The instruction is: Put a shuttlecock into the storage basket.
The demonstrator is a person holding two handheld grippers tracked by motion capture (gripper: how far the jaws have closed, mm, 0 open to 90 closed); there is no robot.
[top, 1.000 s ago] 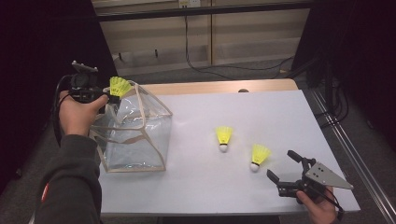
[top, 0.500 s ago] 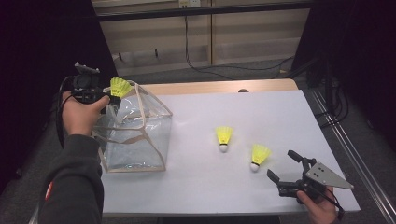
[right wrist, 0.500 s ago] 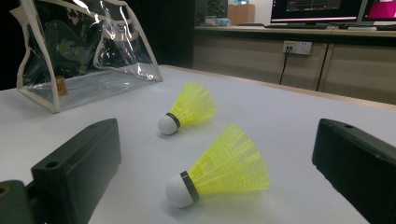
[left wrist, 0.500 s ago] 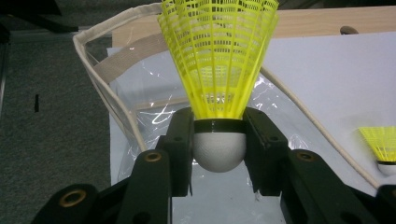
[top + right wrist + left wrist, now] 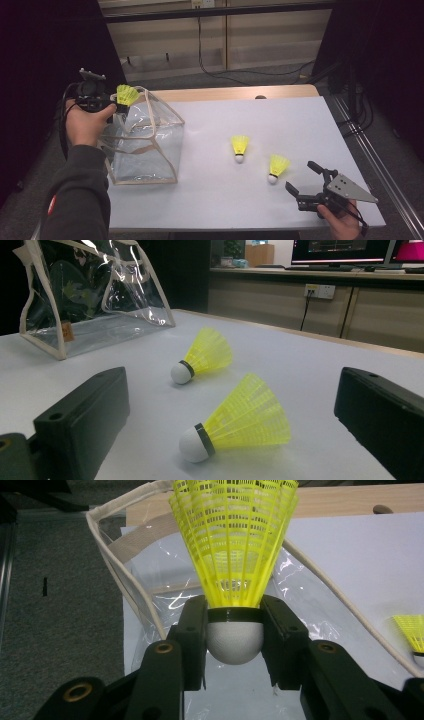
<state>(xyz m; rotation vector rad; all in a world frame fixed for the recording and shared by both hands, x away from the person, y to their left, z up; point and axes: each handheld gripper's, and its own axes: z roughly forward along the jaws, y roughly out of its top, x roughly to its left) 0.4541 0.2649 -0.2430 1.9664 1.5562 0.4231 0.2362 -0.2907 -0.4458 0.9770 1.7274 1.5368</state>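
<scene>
Item: yellow shuttlecock (image 5: pixel 234 545), white cork clamped between the left tongs (image 5: pixel 119 106), held over the top rim of the clear bag (image 5: pixel 145 145) at its far-left corner, skirt cut off at the top of the left gripper view, long axis running straight out from the jaws, skirt pointing away from the hand. Unchanged against the earlier frames: both hands and every item keep their places. Right tongs (image 5: pixel 302 181) gape empty, well right of the bag on the desk (image 5: pixel 300 125); two loose shuttlecocks (image 5: pixel 240 148) (image 5: pixel 277 167) lie between, corks toward the person.
</scene>
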